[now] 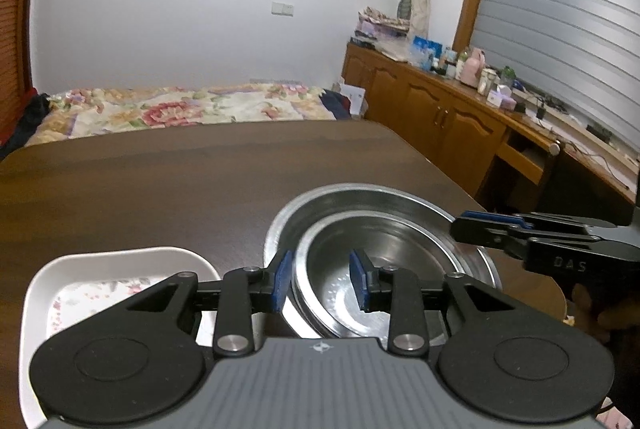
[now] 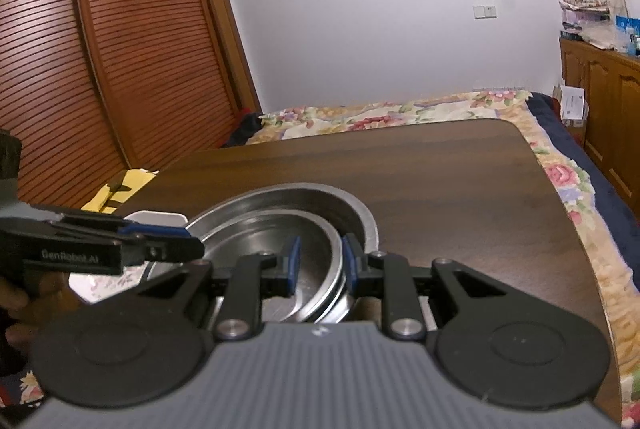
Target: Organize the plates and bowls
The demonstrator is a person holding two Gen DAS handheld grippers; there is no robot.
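A bedroom with a floral-quilted bed (image 1: 176, 107) is backing the dark wooden surface (image 1: 160, 185). The smaller round steel bowl (image 1: 384, 269) is sitting nested, tilted, in the larger round steel basin (image 1: 360, 197). Both released tongs, left (image 1: 320, 279) and right (image 2: 320, 265), are straddling the bowl's opposite rims, equally near.

Right gripper (image 1: 472, 225), side of body, seen from the left wrist view: the letters "DAS" are printed in pale type.
Left gripper (image 2: 188, 241), side of body, seen from the right wrist view: "GenRobot.AI" is printed in pale type.
Other surfaces: no legible text is seen.
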